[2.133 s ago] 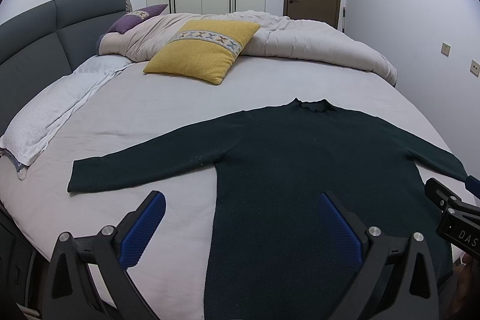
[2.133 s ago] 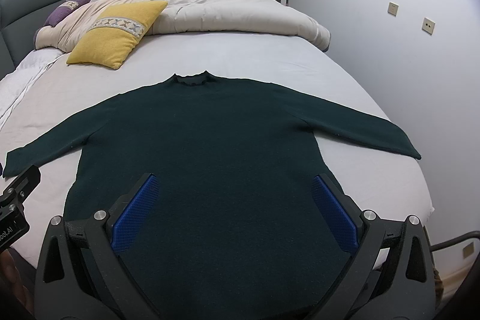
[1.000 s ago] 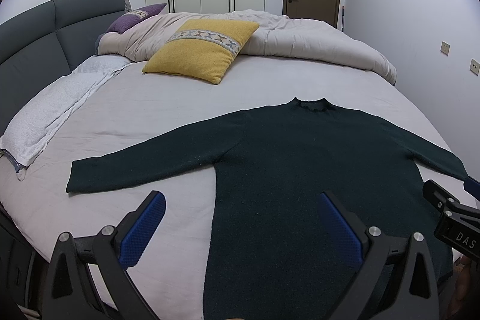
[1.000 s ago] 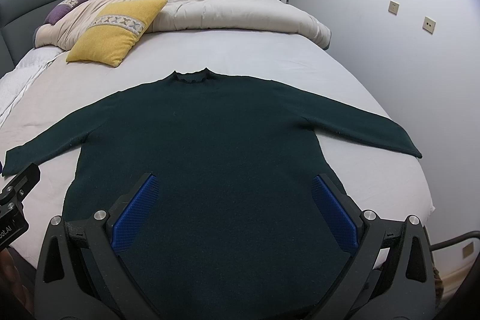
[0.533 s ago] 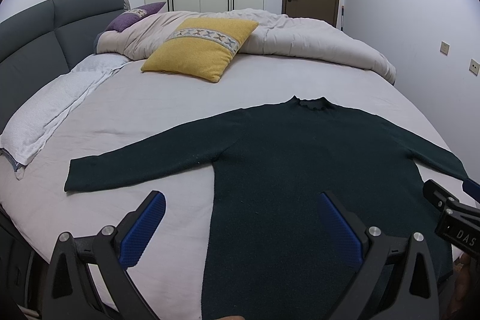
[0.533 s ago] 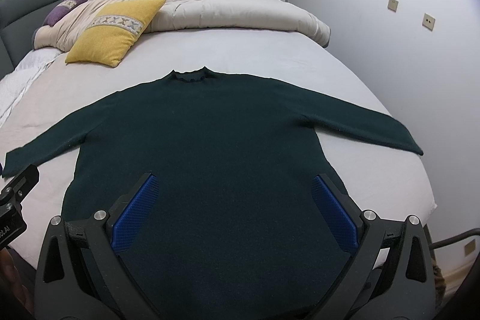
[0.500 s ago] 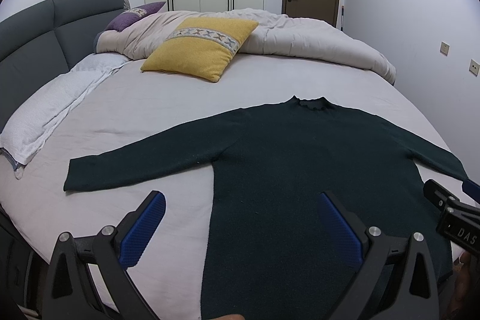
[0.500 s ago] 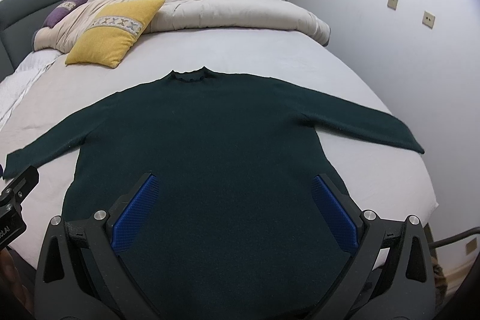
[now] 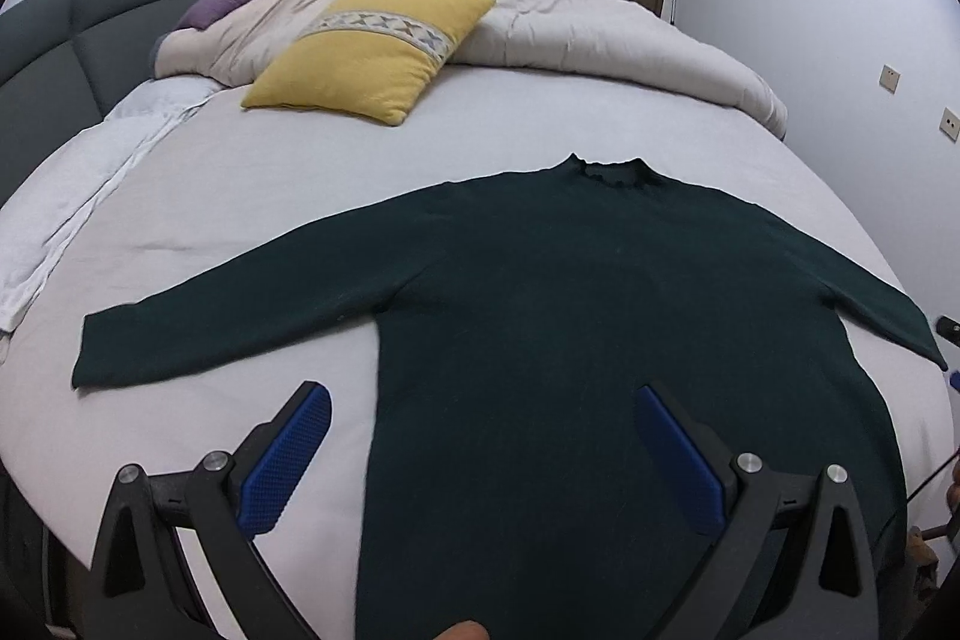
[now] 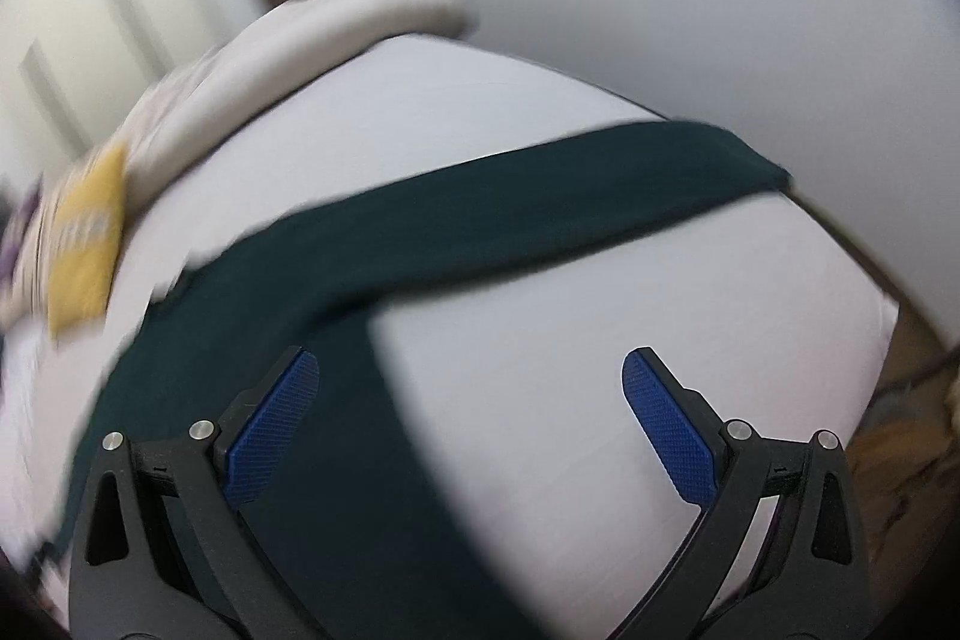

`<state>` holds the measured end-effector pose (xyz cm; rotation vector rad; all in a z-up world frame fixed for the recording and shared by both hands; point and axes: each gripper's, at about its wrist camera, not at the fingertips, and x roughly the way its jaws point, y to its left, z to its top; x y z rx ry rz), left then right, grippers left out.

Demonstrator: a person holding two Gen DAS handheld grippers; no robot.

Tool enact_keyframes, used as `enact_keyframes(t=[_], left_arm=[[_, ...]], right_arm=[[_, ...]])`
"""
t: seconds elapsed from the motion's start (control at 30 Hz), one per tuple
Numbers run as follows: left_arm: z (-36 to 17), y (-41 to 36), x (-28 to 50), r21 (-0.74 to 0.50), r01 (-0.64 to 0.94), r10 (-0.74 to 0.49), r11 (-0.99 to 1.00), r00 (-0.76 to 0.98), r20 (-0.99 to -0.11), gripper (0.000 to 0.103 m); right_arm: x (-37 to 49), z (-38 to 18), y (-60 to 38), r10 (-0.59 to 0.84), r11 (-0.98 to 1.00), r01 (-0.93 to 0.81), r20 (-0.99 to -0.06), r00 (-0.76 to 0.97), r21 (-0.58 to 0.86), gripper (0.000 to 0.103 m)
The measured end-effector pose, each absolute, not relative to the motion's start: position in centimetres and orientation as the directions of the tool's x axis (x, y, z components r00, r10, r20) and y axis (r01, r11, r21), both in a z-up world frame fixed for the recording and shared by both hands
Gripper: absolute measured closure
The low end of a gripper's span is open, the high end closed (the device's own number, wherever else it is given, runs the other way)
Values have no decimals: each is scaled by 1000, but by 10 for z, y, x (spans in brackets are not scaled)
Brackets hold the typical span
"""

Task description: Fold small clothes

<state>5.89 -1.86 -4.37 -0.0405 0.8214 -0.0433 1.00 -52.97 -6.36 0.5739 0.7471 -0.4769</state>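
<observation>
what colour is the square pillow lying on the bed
The pillow is yellow with a pale patterned band across it, clearest in the left wrist view.

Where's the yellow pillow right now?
In the left wrist view the yellow pillow sits at the far left of the bed, leaning against the bunched beige duvet, well beyond the collar of the dark green sweater.

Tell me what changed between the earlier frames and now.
The right gripper swung out to the right: its blurred view now faces the sweater's right sleeve instead of the body. Nothing was grasped; both sets of jaws remain wide open. The left gripper barely moved, and the dark green sweater stays flat on the bed.
</observation>
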Motion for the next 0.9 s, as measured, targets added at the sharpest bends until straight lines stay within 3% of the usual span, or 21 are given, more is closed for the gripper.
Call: enact_keyframes(t=[0.27,0.37,0.43,0.5,0.53,0.6,0.67,0.9], left_arm=[[-55,-47,105,-123,55,-127,991,700,-703,0],[-68,-60,123,-88,56,-104,995,627,-772,0],[-77,-59,131,-148,43,-145,988,594,-792,0],[-84,-60,137,-175,44,-168,984,581,-797,0],[-86,-61,139,-169,47,-164,985,580,-798,0],[-89,-61,142,-175,67,-181,982,572,-800,0],[-93,-55,146,-221,71,-222,973,558,-799,0],[-96,-25,150,-403,36,-354,914,553,-754,5]], right_arm=[[-11,-139,-705,-73,377,706,-740,668,600,30],[-8,-144,-734,-88,333,680,-696,712,653,30],[0,-149,-749,-90,313,670,-681,727,673,30],[8,-158,-769,-90,282,656,-661,745,700,44],[11,-163,-778,-96,270,661,-663,742,700,50],[19,-167,-796,-110,285,686,-689,717,669,78],[35,-156,-815,-124,335,716,-725,677,612,91],[100,-81,-736,-190,629,630,-696,693,456,96]])
